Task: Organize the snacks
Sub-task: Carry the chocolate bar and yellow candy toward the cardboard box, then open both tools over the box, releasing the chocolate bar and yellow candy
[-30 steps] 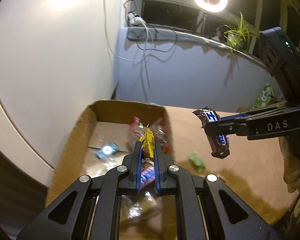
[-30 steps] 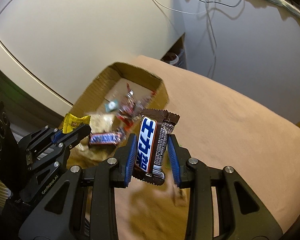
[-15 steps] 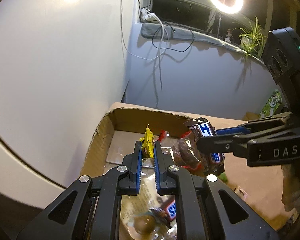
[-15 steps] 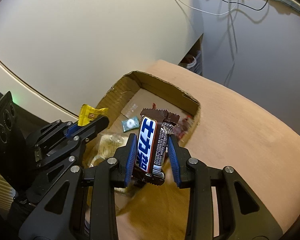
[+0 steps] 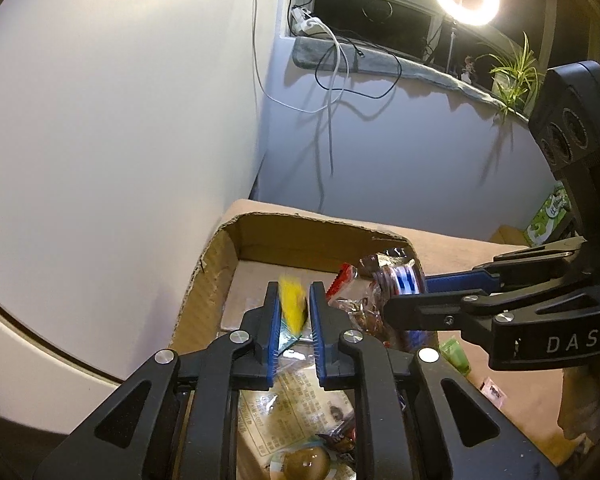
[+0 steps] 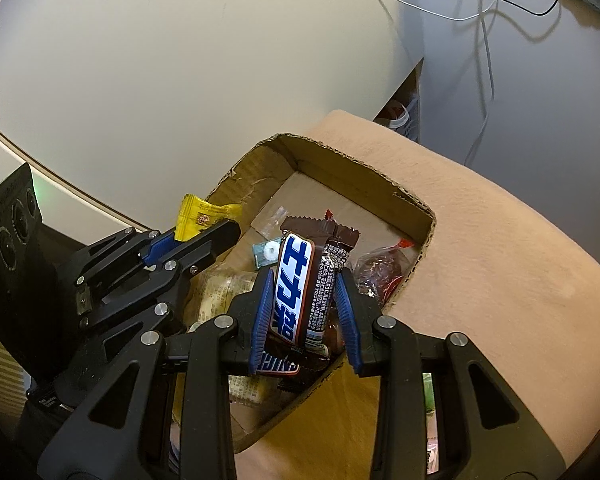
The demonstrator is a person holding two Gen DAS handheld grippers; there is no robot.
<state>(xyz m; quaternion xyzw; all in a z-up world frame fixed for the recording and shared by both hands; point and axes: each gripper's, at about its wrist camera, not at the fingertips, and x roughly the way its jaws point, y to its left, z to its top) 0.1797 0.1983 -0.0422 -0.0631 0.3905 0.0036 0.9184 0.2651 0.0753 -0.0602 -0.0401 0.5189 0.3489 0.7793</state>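
An open cardboard box (image 5: 220,264) (image 6: 340,168) of loose snacks sits on the beige table. My left gripper (image 5: 294,286) (image 6: 216,236) hangs over the box's near left part. Its jaws are opening, and a yellow candy (image 5: 292,304) (image 6: 204,216) lies blurred and loose between the blue pads, with a gap on its right side. My right gripper (image 6: 304,276) (image 5: 404,292) is shut on a brown, blue-lettered Snickers bar (image 6: 294,280) (image 5: 396,276), held upright above the box's right side.
Inside the box lie a teal mint (image 6: 268,249), a red-trimmed clear packet (image 6: 380,272), another Snickers (image 6: 280,366) and a printed packet (image 5: 296,400). A green candy (image 5: 454,354) lies on the cloth to the right. White walls and hanging cables stand close behind.
Both grippers have moved from the table side to over the box. The left jaws have widened, and the yellow candy has slipped lower between them. The right still grips its bar.
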